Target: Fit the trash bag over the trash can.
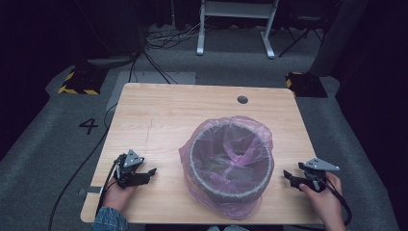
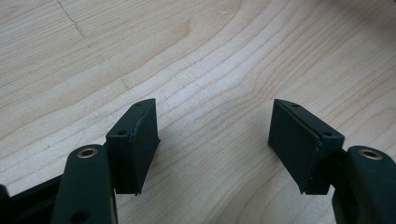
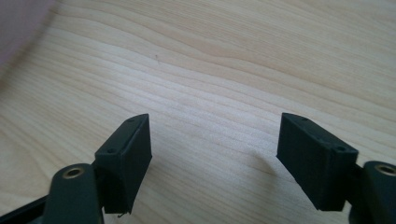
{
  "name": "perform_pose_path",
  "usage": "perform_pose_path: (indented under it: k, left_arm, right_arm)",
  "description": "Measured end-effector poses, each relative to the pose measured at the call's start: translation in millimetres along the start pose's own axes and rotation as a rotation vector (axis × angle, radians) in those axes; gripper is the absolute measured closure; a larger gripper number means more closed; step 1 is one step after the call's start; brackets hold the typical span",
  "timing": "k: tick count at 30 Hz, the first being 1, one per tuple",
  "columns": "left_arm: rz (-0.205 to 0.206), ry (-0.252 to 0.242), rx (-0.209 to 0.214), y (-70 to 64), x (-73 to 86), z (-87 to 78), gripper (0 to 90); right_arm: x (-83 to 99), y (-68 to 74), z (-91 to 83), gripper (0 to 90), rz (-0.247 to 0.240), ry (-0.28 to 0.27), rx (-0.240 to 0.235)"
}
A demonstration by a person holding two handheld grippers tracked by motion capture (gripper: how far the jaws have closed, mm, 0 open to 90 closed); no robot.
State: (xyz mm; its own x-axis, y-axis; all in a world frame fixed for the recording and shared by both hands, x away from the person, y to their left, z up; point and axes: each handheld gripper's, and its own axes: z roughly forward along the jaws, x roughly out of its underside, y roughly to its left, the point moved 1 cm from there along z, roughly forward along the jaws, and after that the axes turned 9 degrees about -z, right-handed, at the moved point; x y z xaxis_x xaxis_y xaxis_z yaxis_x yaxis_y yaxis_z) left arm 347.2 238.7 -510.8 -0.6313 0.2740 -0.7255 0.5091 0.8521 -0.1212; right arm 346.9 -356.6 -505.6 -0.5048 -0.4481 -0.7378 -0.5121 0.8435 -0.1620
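Both tools [image 1: 153,172] [image 1: 286,175] wide open, empty

pink-lined bin [image 1: 230,166] between 2 claws

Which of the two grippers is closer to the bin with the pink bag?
The right gripper, by a little. It sits just off the bin's right side, jaws open and empty. The left gripper rests off the bin's left side with more bare table between, also open.

Bright tabletop, dark room.
My tabletop [image 1: 159,110] is evenly lit from above; beyond its edges the floor dims to black, and close-up wood grain looks soft.
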Motion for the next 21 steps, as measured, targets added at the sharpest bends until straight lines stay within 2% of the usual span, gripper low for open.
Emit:
perform_pose_path:
  k: [3, 6, 9, 21]
  left_arm:
    - [0.0, 0.0, 0.0, 0.0, 0.0, 0.0, 33.0]
    - [0.0, 0.0, 0.0, 0.0, 0.0, 0.0, 33.0]
    - [0.0, 0.0, 0.0, 0.0, 0.0, 0.0, 33.0]
    - [0.0, 0.0, 0.0, 0.0, 0.0, 0.0, 33.0]
  right_arm:
    - [1.3, -0.6, 5.1, 23.3, 0.038, 0.007, 0.004]
    - [-0.1, -2.8, 7.1, 21.6, 0.044, 0.011, 0.01]
    - [-1.4, -6.4, 10.6, 14.4, 0.063, 0.029, 0.007]
    - [-5.7, -8.7, 17.3, 6.5, 0.059, 0.046, 0.001]
